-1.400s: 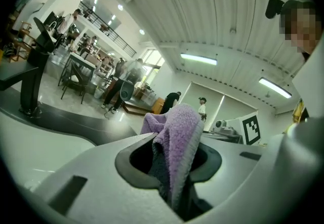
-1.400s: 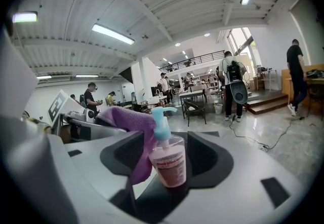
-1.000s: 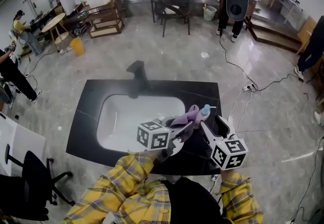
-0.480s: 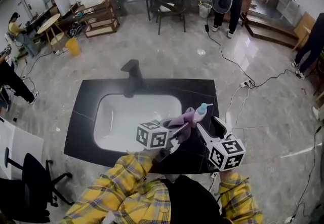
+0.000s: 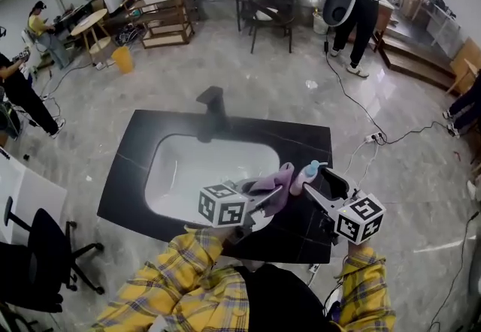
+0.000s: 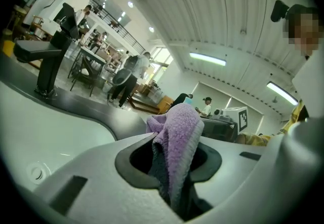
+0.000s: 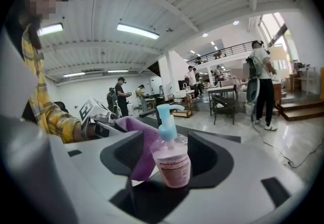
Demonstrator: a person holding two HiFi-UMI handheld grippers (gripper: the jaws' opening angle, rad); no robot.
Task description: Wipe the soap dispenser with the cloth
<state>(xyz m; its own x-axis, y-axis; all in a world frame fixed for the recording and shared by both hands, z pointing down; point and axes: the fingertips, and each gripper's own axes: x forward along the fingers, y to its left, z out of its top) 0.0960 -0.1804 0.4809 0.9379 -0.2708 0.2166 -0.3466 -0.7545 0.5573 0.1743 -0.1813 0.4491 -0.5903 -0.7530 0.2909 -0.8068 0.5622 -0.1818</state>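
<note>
Sitting inside right claw (image 7: 167,139): soap dispenser (image 7: 171,164).

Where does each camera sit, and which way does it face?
Head view: on the person's head, looking steeply down at the sink counter; plaid sleeves, left gripper and right gripper show.
Left gripper view: rides the left gripper, looks along its jaws, shut on the purple cloth, toward the faucet.
Right gripper view: rides the right gripper, looks along its jaws holding the soap dispenser.
Shared: all three show the purple cloth.

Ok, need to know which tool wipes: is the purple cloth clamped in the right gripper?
No, the purple cloth is pinched in the left gripper; the right gripper holds the soap dispenser.
</note>
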